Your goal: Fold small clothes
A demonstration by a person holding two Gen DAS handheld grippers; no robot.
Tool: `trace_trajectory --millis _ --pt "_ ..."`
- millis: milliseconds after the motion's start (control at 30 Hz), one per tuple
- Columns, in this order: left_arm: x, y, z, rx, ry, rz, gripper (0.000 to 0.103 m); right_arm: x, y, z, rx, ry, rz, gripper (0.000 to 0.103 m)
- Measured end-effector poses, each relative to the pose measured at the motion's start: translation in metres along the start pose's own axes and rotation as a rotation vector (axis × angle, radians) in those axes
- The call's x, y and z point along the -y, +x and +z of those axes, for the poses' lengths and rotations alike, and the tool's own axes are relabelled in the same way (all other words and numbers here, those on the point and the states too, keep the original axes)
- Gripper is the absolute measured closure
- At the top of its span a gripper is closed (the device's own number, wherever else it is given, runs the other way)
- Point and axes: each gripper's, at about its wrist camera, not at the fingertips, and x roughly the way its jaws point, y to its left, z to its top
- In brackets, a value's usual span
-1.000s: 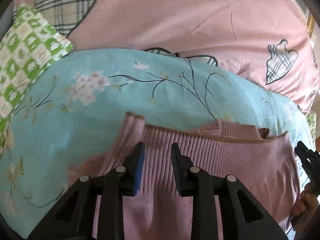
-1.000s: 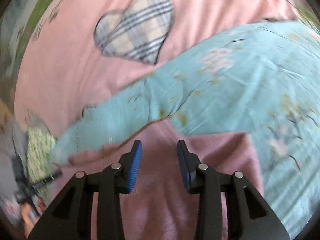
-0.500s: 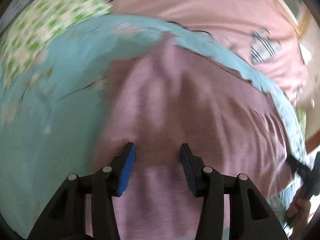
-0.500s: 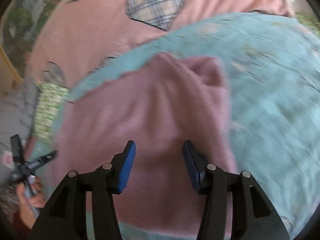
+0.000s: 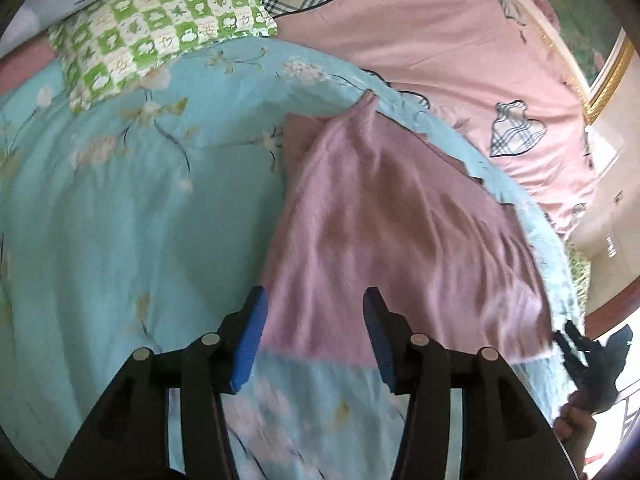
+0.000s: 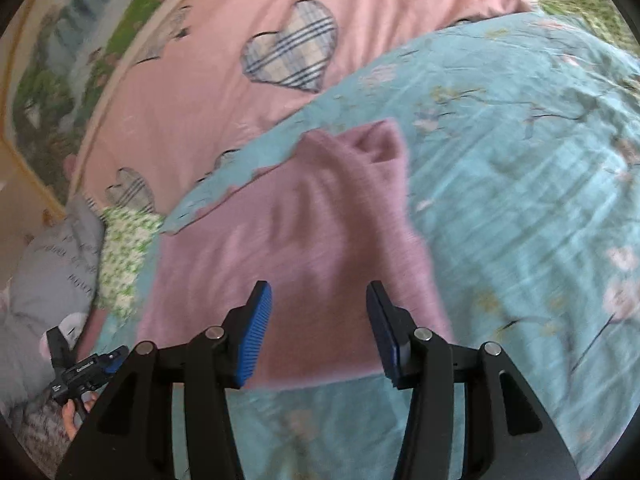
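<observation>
On the far left sits a green-and-white checked pillow (image 5: 160, 20), resting on the light blue flowery quilt (image 5: 120, 220). Next, the left gripper (image 5: 314, 332) is opening, nothing pinched. The soft pink knitted top (image 5: 400, 232) lies flat on the quilt, past both grippers. The right gripper (image 6: 318, 330) is half open, holding nothing.

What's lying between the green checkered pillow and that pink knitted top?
Only the turquoise floral quilt: in the left wrist view, a bare stretch of it separates the green checkered pillow from the pink knitted top.
</observation>
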Motion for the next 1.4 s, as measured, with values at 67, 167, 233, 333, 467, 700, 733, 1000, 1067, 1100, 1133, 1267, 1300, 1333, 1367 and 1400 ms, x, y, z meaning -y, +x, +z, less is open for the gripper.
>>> trace_trajectory --millis 67,167,233,333,467,700,733,1000,1067,1100,1133,1267,1300,1333,1367,1400 --pt "0.005 -0.002 -0.012 -0.01 -0.014 -0.026 0.052 -0.013 0.004 -0.009 -0.022 -0.018 0.034 0.052" --pt "0.008 -0.003 -0.029 -0.037 -0.064 -0.076 0.052 -0.029 0.009 -0.021 -0.044 -0.045 0.066 0.052" --pt "0.008 0.003 -0.038 -0.059 -0.101 -0.107 0.051 -0.04 0.011 -0.03 -0.06 -0.061 0.095 0.051" --pt "0.006 0.016 -0.047 -0.087 -0.168 -0.139 0.045 -0.05 0.012 -0.039 -0.083 -0.071 0.113 0.051" --pt "-0.004 0.03 -0.049 -0.068 -0.28 -0.163 0.043 -0.065 0.008 -0.049 -0.103 -0.109 0.135 0.05" --pt "-0.016 0.052 -0.021 0.021 -0.362 -0.153 0.044 -0.071 0.006 -0.049 -0.109 -0.125 0.144 0.049" --pt "-0.017 0.055 -0.017 0.035 -0.369 -0.149 0.044 -0.07 0.007 -0.048 -0.112 -0.124 0.145 0.049" --pt "-0.005 0.077 0.013 0.045 -0.288 -0.109 0.092 -0.061 0.015 -0.04 -0.121 -0.095 0.148 0.049" --pt "0.01 0.068 0.016 0.072 -0.217 -0.102 0.096 -0.057 0.019 -0.035 -0.117 -0.088 0.15 0.049" --pt "0.024 0.061 0.018 0.093 -0.162 -0.11 0.097 -0.054 0.02 -0.032 -0.114 -0.084 0.153 0.049" --pt "0.036 0.055 0.019 0.107 -0.119 -0.118 0.097 -0.053 0.02 -0.03 -0.112 -0.081 0.153 0.049" --pt "0.108 0.035 0.02 0.14 0.082 -0.165 0.097 -0.04 0.022 -0.014 -0.097 -0.054 0.159 0.049" --pt "0.128 0.033 0.019 0.142 0.129 -0.194 0.097 -0.038 0.022 -0.011 -0.095 -0.049 0.159 0.049" --pt "0.146 0.032 0.016 0.138 0.167 -0.226 0.097 -0.035 0.021 -0.006 -0.088 -0.04 0.163 0.049" --pt "0.164 0.035 0.012 0.129 0.207 -0.258 0.097 -0.033 0.02 -0.001 -0.083 -0.032 0.175 0.049" --pt "0.185 0.041 0.006 0.112 0.257 -0.276 0.097 -0.032 0.021 0.003 -0.083 -0.026 0.183 0.049"
